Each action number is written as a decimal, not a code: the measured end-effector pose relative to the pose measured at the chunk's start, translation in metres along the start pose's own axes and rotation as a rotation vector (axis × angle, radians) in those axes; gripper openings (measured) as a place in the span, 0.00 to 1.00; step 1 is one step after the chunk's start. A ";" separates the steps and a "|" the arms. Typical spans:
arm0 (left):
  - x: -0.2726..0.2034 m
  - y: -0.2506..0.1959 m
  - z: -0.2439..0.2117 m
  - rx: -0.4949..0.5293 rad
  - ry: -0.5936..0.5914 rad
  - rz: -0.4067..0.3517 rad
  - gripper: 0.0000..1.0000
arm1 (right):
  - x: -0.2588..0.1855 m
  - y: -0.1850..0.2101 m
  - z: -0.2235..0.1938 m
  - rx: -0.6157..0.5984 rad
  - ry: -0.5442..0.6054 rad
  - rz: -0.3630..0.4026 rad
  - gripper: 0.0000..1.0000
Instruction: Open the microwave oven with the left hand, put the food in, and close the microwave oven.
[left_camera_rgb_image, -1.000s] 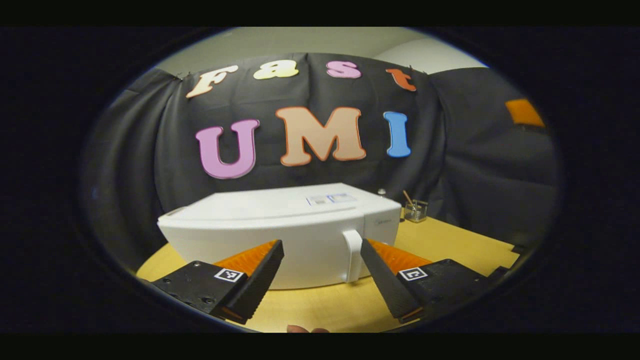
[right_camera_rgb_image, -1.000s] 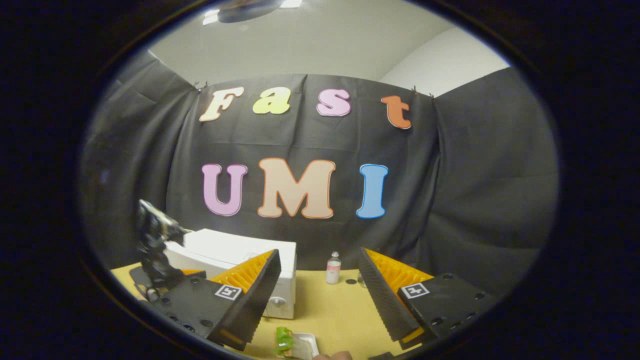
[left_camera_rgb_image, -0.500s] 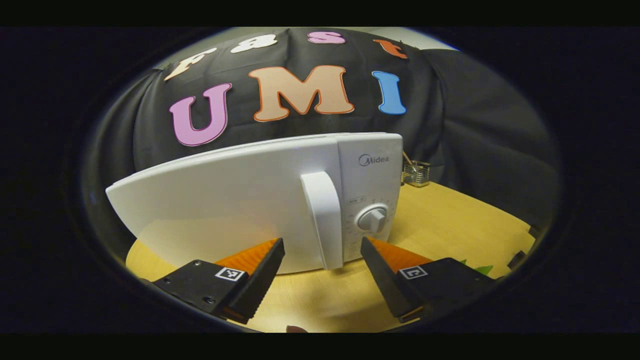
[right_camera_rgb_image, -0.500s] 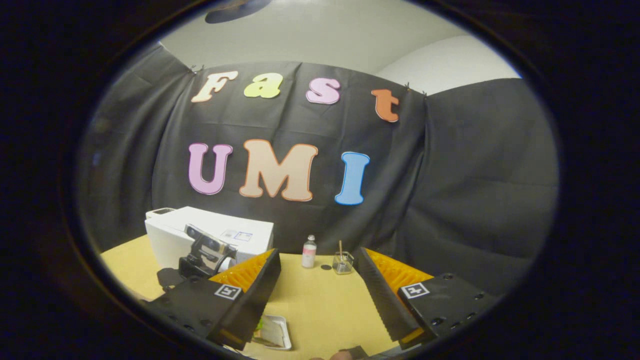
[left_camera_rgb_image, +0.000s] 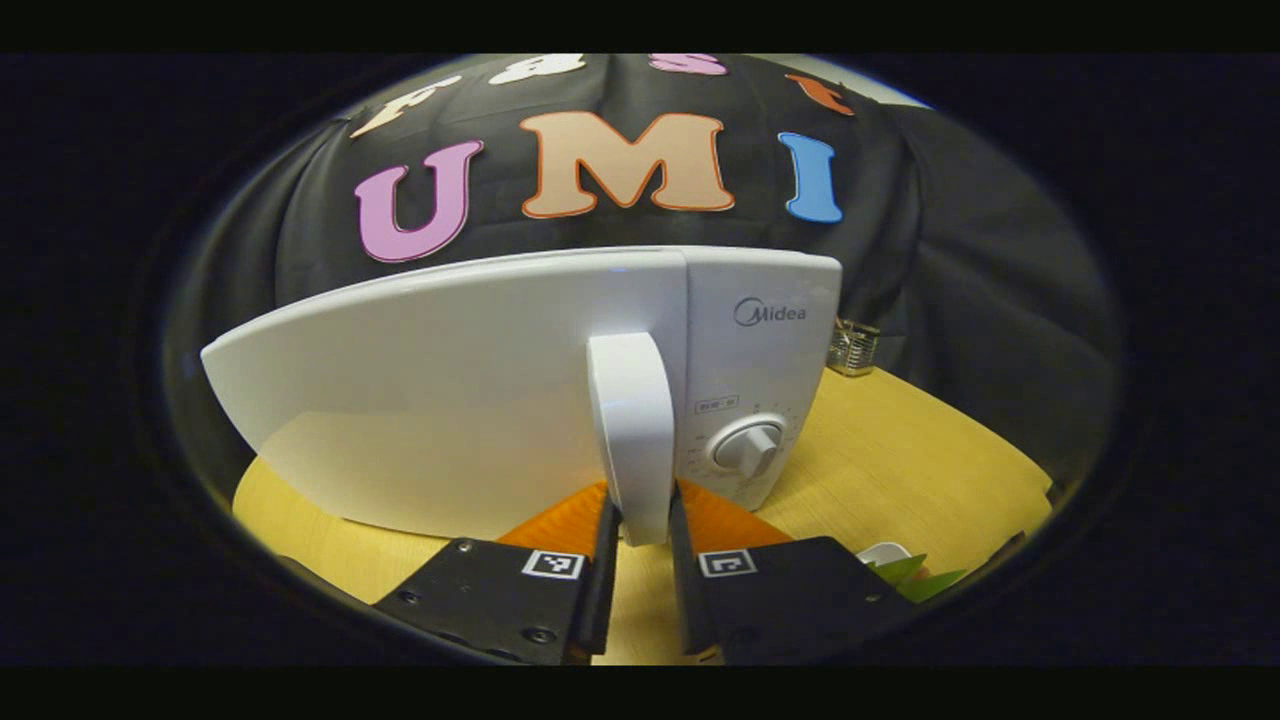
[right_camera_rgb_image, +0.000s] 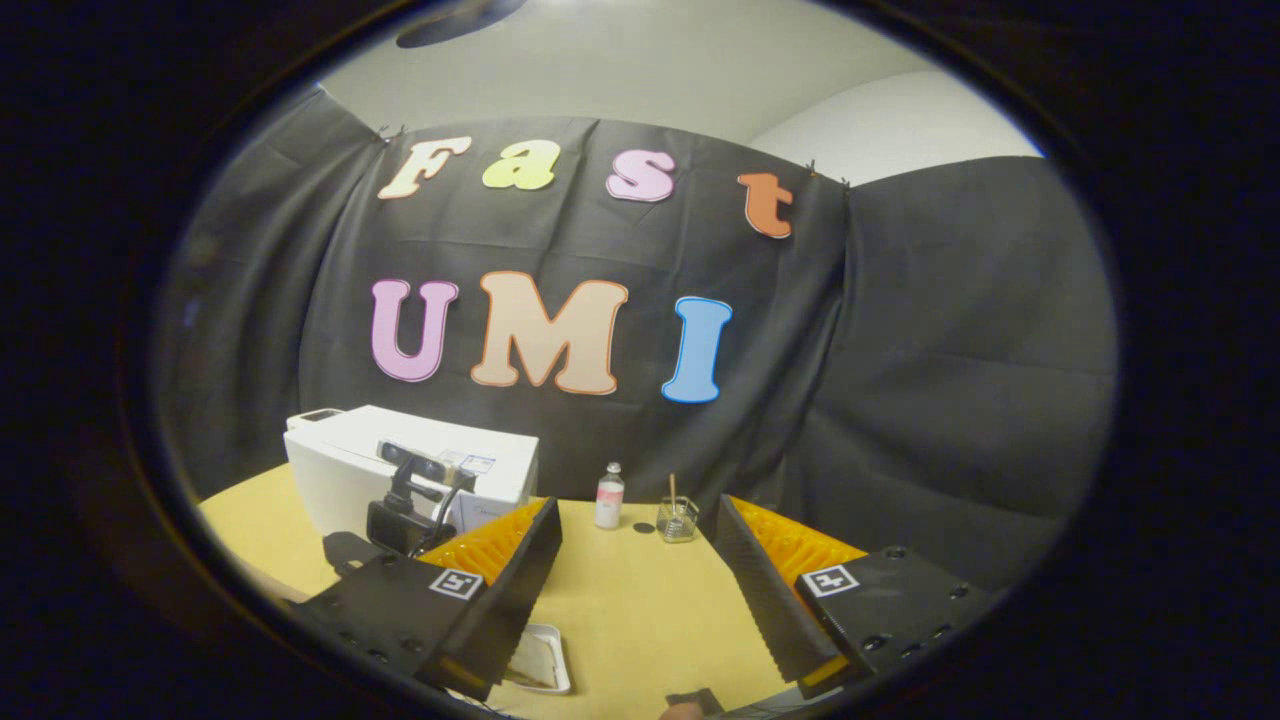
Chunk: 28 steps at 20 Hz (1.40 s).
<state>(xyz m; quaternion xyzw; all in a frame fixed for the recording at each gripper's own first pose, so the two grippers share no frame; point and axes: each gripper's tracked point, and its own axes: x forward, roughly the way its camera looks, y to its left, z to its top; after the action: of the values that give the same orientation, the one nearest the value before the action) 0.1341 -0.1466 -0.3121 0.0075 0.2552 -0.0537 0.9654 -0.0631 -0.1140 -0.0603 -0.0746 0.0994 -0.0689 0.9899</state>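
A white microwave oven (left_camera_rgb_image: 480, 400) stands on the yellow table (left_camera_rgb_image: 900, 450), its door shut and its dial (left_camera_rgb_image: 748, 448) to the right. My left gripper (left_camera_rgb_image: 640, 525) is shut on the lower end of the vertical door handle (left_camera_rgb_image: 628, 430), one finger on each side. In the right gripper view the microwave oven (right_camera_rgb_image: 350, 465) sits at the far left with the left gripper's body (right_camera_rgb_image: 405, 510) in front of it. My right gripper (right_camera_rgb_image: 640, 545) hangs open above the table with nothing between its fingers. A white food tray (right_camera_rgb_image: 540, 658) lies below its left finger; the green food edge (left_camera_rgb_image: 915, 578) peeks at the lower right.
A small bottle with a pink label (right_camera_rgb_image: 608, 497) and a glass jar with a stick (right_camera_rgb_image: 678, 518) stand at the back of the table (right_camera_rgb_image: 640, 610) near the cloth wall. The jar (left_camera_rgb_image: 853, 345) also appears right of the microwave.
My left gripper has gone from open in front of the door to shut on the handle. The right gripper has barely moved.
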 end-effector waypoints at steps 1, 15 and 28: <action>-0.001 0.000 -0.001 0.009 -0.001 -0.007 0.25 | 0.001 0.000 -0.003 -0.002 0.006 0.002 0.96; -0.079 -0.003 -0.039 0.087 0.048 -0.218 0.10 | 0.022 0.040 -0.045 0.056 0.082 0.106 0.97; -0.219 0.075 -0.107 0.064 0.204 -0.151 0.14 | 0.013 0.146 -0.202 -0.112 0.369 0.357 1.00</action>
<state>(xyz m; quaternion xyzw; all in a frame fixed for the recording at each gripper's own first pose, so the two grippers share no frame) -0.0998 -0.0462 -0.2985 0.0245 0.3499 -0.1330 0.9270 -0.0745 0.0003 -0.2822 -0.0969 0.2933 0.1002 0.9458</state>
